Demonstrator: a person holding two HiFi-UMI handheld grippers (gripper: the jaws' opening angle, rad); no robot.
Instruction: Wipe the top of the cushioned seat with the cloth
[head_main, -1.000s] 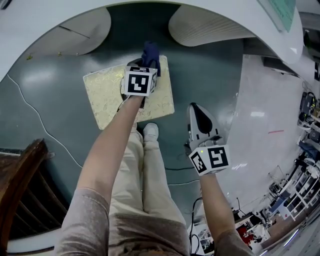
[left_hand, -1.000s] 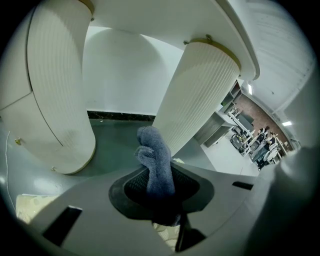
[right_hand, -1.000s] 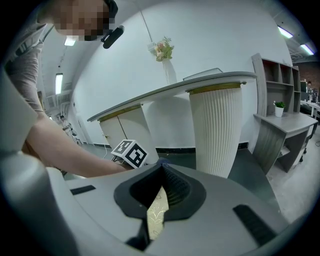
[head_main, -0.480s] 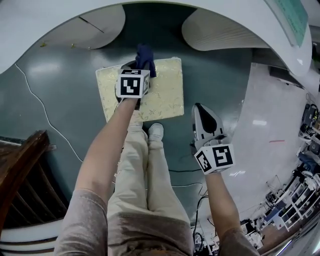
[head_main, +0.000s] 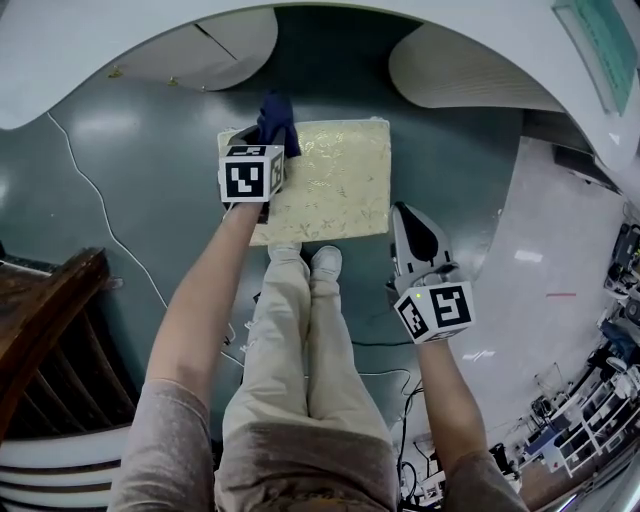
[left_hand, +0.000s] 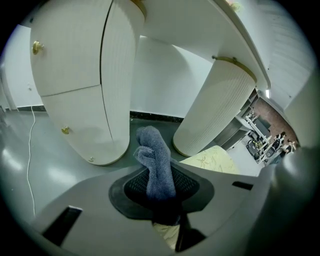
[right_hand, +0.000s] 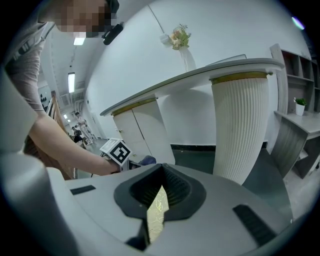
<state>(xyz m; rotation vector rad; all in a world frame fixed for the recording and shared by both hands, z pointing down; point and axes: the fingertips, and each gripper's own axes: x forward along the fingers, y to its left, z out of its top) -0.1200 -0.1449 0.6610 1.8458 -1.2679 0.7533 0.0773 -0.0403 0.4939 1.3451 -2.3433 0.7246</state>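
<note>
Bright, even light; strong fisheye edges

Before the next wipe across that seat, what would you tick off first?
1. Cloth gripped by the left gripper: ok, clamped between the jaws.
2. Cloth placed over the cushioned seat: ok, at its far left corner.
3. Cloth pressing on the fabric: cannot tell.
4. Rest of the seat top bare for the wipe: ok.
5. Right gripper out of the way: ok, beside the seat's right edge, jaws together and empty.
</note>
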